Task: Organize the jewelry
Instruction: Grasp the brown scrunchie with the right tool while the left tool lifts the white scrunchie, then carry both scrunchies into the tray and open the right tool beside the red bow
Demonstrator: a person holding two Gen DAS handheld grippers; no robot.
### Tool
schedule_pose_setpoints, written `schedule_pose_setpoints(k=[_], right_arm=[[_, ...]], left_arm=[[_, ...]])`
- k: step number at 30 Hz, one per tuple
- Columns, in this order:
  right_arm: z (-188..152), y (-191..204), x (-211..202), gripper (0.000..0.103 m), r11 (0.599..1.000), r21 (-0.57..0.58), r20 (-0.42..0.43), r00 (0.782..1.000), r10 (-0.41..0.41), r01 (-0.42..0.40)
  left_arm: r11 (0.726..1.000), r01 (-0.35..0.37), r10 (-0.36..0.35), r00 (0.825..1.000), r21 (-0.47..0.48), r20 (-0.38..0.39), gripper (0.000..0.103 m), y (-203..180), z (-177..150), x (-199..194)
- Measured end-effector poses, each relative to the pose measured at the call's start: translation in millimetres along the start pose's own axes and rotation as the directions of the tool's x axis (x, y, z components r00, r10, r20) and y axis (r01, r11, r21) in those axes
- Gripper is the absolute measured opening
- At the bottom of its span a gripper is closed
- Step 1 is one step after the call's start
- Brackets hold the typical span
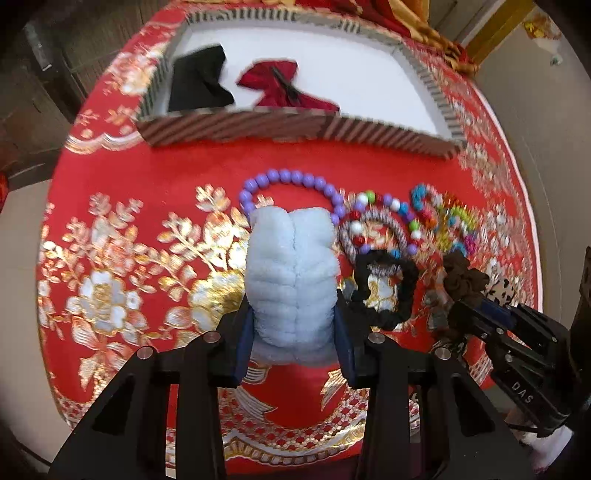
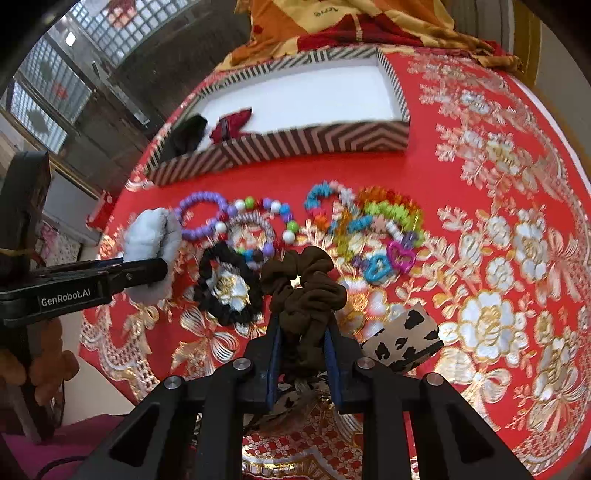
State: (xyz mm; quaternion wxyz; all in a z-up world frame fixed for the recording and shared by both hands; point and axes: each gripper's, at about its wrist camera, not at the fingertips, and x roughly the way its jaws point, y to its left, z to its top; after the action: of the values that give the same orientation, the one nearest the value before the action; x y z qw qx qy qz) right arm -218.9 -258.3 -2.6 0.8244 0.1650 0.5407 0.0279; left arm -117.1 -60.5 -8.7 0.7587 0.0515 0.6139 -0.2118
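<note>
My left gripper (image 1: pixel 293 325) is shut on a fluffy light-blue scrunchie (image 1: pixel 291 273), held above the red embroidered cloth; it also shows in the right wrist view (image 2: pixel 151 243). My right gripper (image 2: pixel 304 354) is shut on a brown scrunchie (image 2: pixel 306 288), seen from the left wrist too (image 1: pixel 463 277). A black scrunchie (image 2: pixel 225 284) lies between them on the cloth. Behind it lie a purple bead bracelet (image 1: pixel 291 184), a multicolour bead bracelet (image 2: pixel 266 221) and colourful plastic bracelets (image 2: pixel 373 214). A striped box (image 2: pixel 306 142) stands further back, holding a black bow (image 1: pixel 199 81) and a red bow (image 1: pixel 284 85).
A cow-print scrunchie (image 2: pixel 402 339) lies just right of my right gripper. The red and gold cloth (image 2: pixel 498 258) covers a round table that drops off at the left and near edges. Folded orange and red fabric (image 2: pixel 351 26) lies behind the box.
</note>
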Motion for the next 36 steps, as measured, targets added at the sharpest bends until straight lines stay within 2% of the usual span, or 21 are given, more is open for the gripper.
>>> schedule_pose_setpoints(k=[7,14,22,36], right_arm=[[12.8,-1.4,-28.1,0.02,1.0,-0.023,0.055,0.998,0.018,-0.017],[30.5,11.2,-29.9,0.02,0.999,-0.044,0.088,0.996,0.029,-0.025],[51.2,6.1,-34.6,0.02,0.999,-0.05,0.112,0.994,0.02,-0.014],[133.9,-6.6,-31.8,0.02,0.998,-0.051,0.169,0.986,-0.018,0.027]], left_arm=[[1.0,-0.006,0.007,0.998,-0.016,0.062,0.037,2.2,5.2,-25.6],[1.0,-0.027,0.027,0.995,0.0,0.096,0.037,-13.2,16.1,-34.2],[0.998,-0.061,0.056,0.988,0.032,0.146,0.037,-26.5,41.0,-41.3],[0.995,-0.081,0.068,0.98,0.063,0.185,0.037,-43.1,101.4,-38.1]])
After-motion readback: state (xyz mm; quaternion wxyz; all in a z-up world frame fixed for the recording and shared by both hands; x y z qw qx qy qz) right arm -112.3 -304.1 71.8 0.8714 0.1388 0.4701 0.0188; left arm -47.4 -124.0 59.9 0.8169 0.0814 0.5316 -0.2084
